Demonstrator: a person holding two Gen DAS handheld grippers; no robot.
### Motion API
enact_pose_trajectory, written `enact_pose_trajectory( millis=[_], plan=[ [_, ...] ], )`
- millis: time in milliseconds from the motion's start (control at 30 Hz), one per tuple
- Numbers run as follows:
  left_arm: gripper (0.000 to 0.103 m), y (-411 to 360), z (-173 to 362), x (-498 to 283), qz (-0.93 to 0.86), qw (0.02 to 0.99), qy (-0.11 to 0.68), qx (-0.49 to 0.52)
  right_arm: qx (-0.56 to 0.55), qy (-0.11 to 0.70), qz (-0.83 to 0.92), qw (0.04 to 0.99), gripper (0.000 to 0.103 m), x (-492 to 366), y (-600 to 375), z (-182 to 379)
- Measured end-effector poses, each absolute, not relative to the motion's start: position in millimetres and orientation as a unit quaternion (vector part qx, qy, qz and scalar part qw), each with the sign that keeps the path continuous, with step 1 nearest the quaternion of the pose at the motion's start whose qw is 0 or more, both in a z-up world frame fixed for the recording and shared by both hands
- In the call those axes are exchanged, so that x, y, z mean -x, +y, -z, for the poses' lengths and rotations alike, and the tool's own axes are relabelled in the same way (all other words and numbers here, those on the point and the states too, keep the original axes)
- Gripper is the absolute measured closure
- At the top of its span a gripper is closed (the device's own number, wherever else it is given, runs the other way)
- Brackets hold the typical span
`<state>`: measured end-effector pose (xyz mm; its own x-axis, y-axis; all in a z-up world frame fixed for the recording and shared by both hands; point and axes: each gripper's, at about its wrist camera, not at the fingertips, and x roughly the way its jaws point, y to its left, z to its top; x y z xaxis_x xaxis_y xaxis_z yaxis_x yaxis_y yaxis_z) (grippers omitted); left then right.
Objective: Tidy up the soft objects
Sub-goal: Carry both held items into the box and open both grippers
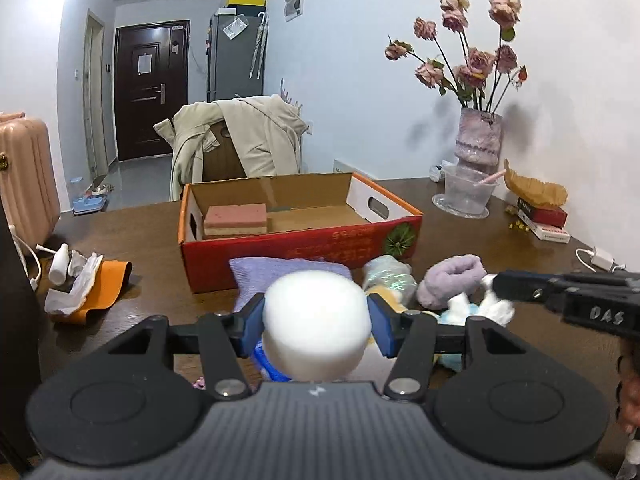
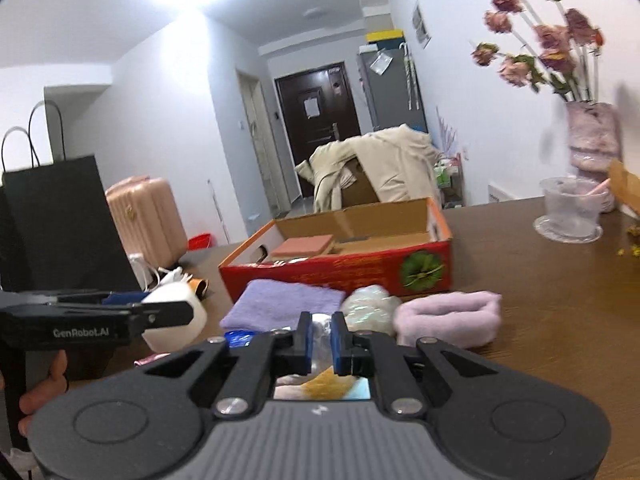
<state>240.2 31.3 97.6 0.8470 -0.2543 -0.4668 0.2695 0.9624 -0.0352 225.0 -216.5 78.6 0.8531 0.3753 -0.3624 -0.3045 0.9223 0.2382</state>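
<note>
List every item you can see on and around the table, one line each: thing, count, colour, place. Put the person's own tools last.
cardboard box: one, red outside, table centre
sponge: one, pink over tan, inside box, left end
towel: one, lilac, folded before box
fluffy roll: one, pale purple, right of towel
iridescent bundle: one, between towel and roll
white foam block: one, held above the pile
vase of dried roses: one, pink, table's far right
suitcase: one, pink, on floor
left tongs: shut on the block
right tongs: nearly closed, contents unclear
</note>
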Motion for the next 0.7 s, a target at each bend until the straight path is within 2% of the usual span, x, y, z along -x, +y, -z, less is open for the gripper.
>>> enact_pose_trajectory(
  millis=[200,400,567,700],
  plan=[
    [0.048,7.4,-120.3,-256.4,0.133,0.966,0.218,-0.032,-0.116,0.197,-0.191,0.955,0.094,-233.8,-256.8,-82.3],
    [0.048,-9.5,-143.5,-322.7,0.113,0.968,0.221,-0.034,-0.104,0.191,-0.226,0.950,0.094,-286.0,-272.0,-100.7],
    [0.048,-15.0,-151.8,-410.6,0.094,0.967,0.236,-0.032,-0.083,0.196,-0.267,0.940,0.094,-371.1,-267.2,-127.8],
    [0.048,4.2,-130.2,-477.6,0.053,0.962,0.265,-0.024,-0.102,0.258,-0.263,0.924,0.094,-483.6,-251.6,-129.3]
  ],
)
